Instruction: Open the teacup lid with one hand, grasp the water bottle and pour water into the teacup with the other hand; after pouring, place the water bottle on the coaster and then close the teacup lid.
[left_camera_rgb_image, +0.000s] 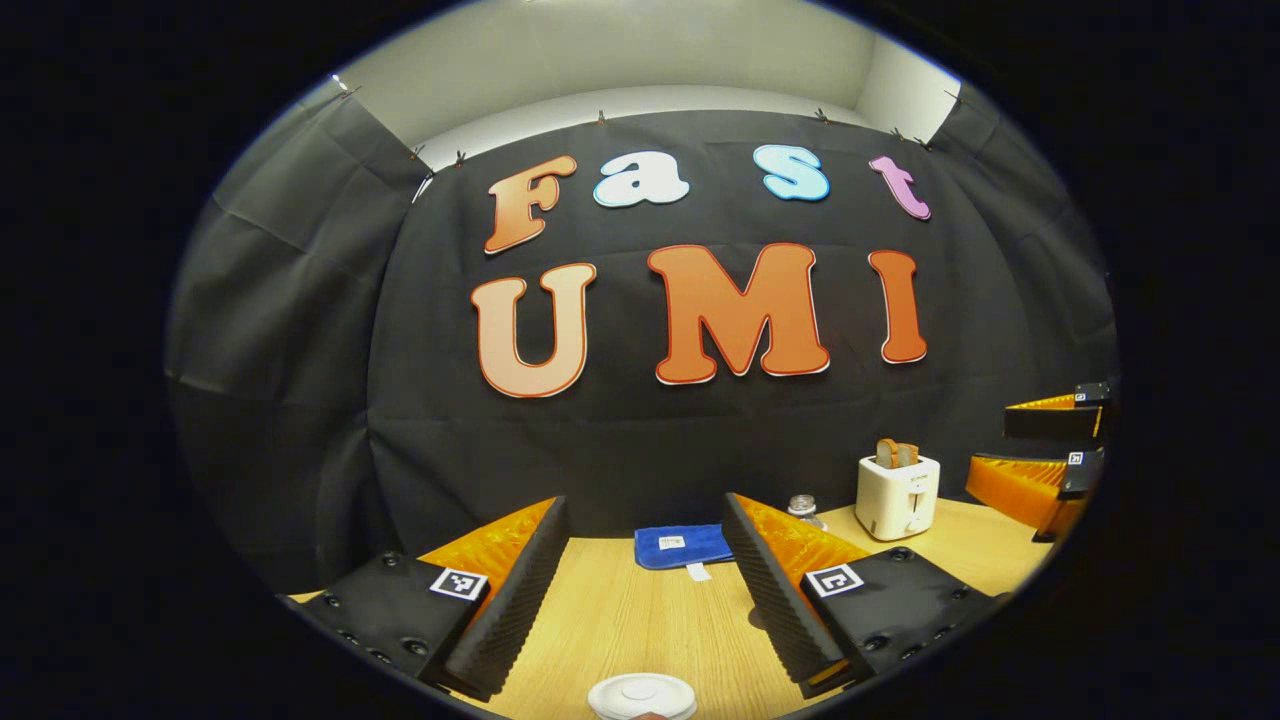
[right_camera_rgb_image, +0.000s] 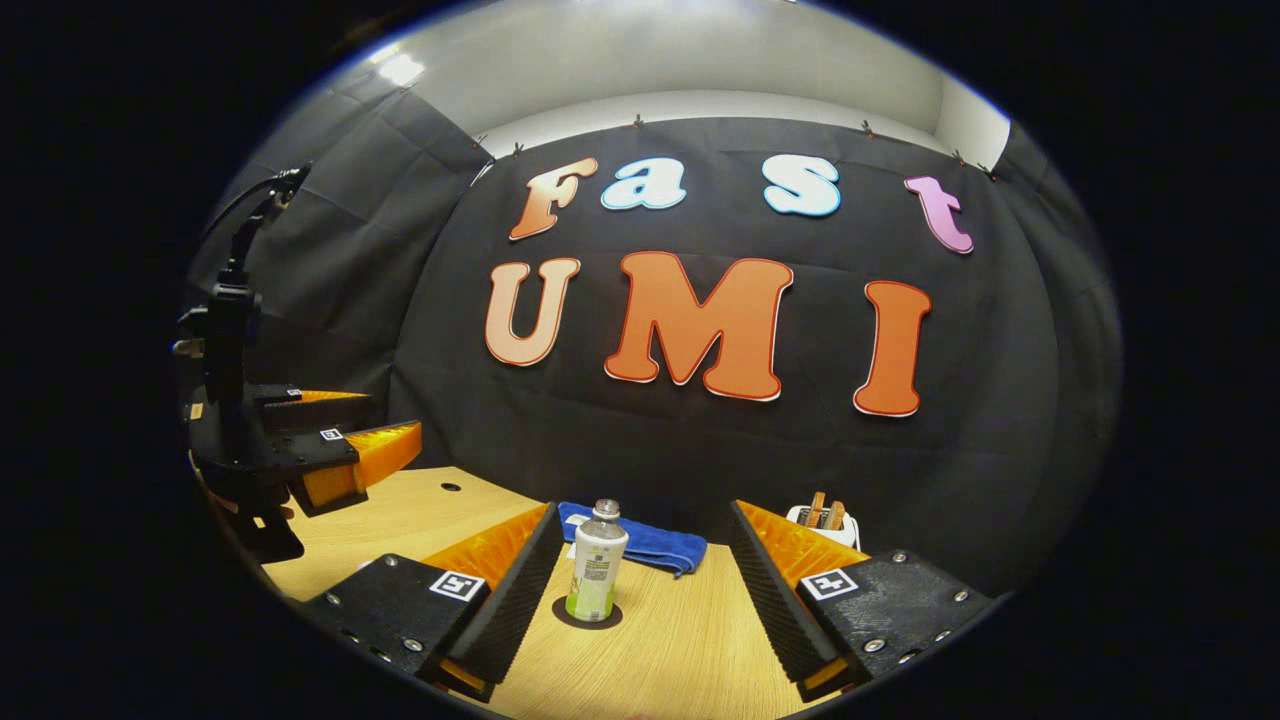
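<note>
A clear water bottle (right_camera_rgb_image: 597, 560) with a pale label stands upright on a dark round coaster (right_camera_rgb_image: 587, 613). It sits between the fingers of my open right gripper (right_camera_rgb_image: 645, 515), nearer the left finger, and neither finger presses on it. The bottle's cap (left_camera_rgb_image: 803, 507) peeks from behind my left gripper's right finger. The teacup's white lid (left_camera_rgb_image: 641, 697) lies at the bottom edge of the left gripper view, below my open left gripper (left_camera_rgb_image: 645, 510). The left gripper (right_camera_rgb_image: 365, 428) hangs above the table's left side, the right gripper (left_camera_rgb_image: 1005, 447) at the far right.
A folded blue cloth (left_camera_rgb_image: 683, 546) lies at the back of the wooden table (left_camera_rgb_image: 640, 620), also seen as the blue cloth (right_camera_rgb_image: 645, 541) behind the bottle. A white toaster (left_camera_rgb_image: 897, 495) with bread stands back right, toaster (right_camera_rgb_image: 823, 515). A small hole (right_camera_rgb_image: 451, 487) marks the tabletop.
</note>
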